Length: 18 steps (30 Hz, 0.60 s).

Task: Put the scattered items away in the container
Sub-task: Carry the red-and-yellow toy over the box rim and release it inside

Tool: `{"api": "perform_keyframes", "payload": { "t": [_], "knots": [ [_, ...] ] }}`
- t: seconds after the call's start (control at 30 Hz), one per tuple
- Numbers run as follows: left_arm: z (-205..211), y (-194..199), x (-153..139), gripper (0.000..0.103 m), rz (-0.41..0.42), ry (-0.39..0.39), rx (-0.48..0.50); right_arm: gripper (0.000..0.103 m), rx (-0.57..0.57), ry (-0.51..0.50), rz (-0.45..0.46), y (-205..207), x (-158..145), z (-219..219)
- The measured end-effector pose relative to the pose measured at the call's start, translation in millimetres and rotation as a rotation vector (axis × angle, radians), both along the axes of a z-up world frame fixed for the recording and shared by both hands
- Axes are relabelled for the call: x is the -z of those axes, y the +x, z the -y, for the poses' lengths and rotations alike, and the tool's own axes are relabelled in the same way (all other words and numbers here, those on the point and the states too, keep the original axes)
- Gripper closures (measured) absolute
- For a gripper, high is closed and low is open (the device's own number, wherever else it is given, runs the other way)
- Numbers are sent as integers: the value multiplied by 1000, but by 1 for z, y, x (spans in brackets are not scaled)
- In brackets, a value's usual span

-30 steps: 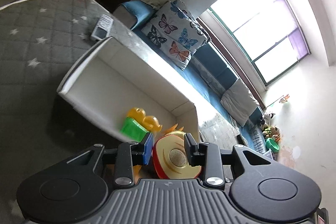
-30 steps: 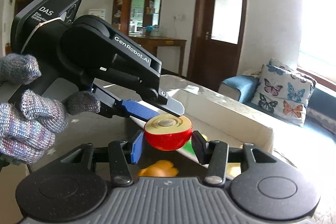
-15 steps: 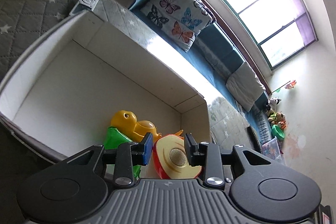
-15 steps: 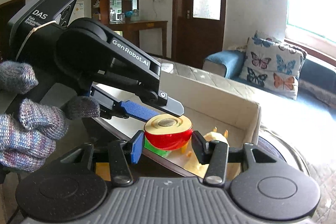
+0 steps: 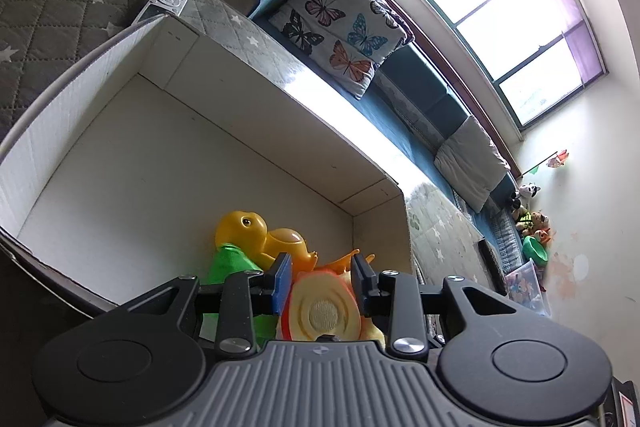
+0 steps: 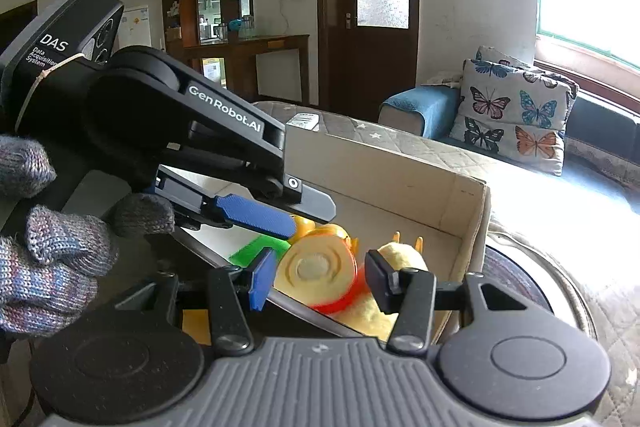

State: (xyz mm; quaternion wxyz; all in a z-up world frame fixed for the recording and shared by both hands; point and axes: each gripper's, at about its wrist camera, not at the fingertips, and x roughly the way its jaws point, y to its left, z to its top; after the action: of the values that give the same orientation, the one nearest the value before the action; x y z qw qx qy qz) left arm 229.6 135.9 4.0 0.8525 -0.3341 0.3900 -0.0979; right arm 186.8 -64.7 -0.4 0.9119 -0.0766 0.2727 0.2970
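A white cardboard box (image 5: 224,131) stands on the quilted grey surface; it also shows in the right wrist view (image 6: 468,211). In it lie a yellow toy duck (image 5: 256,231) and a green toy (image 5: 230,263). My left gripper (image 5: 322,277) is shut on a red-and-yellow apple half (image 5: 324,311) just over the box's near corner. My right gripper (image 6: 322,277) is open. Another apple half (image 6: 320,273) sits loose between its fingers, tilted, inside the box on a yellow plush toy (image 6: 400,259).
A white remote (image 5: 166,1) lies on the quilt behind the box. A blue sofa with a butterfly cushion (image 5: 340,27) runs along the far side. A round patterned mat (image 6: 516,287) lies right of the box.
The right gripper has opened and its apple half has dropped and tilted into the box. The left gripper has moved closer over the box, still holding its apple half.
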Motion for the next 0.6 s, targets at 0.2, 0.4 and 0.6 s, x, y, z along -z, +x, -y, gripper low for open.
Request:
{"api": "perform_keyframes", "payload": {
  "t": [0.2,0.4,0.6],
  "knots": [
    [1,-13,-9,69,22,20,2,53,10,10,8,-7,-6,7],
    [4,-32,-19,69,48,51,9,52,13,17,20,-25,-9,11],
    [6,-53,-26,69,67,92,11,44,19,28,24,-41,-12,14]
  ]
}}
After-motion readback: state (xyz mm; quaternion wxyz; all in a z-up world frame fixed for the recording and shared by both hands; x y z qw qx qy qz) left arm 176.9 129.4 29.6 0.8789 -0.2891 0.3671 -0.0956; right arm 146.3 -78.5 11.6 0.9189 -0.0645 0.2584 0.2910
